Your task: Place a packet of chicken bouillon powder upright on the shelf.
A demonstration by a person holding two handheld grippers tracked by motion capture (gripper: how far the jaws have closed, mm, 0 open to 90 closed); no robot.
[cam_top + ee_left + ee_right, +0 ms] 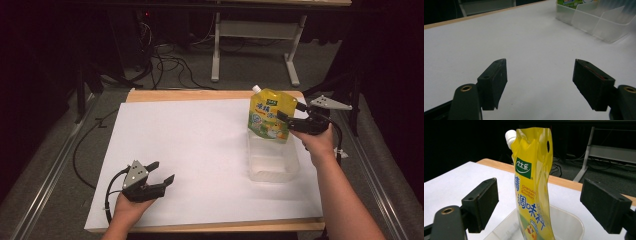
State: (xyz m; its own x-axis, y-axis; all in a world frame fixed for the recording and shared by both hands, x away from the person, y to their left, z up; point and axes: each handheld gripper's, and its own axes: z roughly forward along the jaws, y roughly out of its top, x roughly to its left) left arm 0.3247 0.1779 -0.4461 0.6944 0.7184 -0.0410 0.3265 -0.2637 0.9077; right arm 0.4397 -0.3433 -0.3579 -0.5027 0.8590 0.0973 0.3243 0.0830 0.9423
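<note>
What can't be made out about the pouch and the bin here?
- Yellow pouch: its base, right gripper view, cut off by the bottom edge; whether it rests on the bin floor is unclear.
- Pouch small print: high view, too small.
- Clear bin: far side, left gripper view, cut off by the top edge.

Yellow spouted pouch (534, 192) upright in clear tub (571, 222), claw (539, 205) spread, seemingly apart

You've got a glossy, crinkled yellow pouch (534, 182) with a smooth white plastic cap (510, 136), standing in a clear, slightly frosted plastic tub (272, 165). Matt white sheet (200, 150) over pale wood edging (190, 95). Your jaw pads look matt black.
</note>
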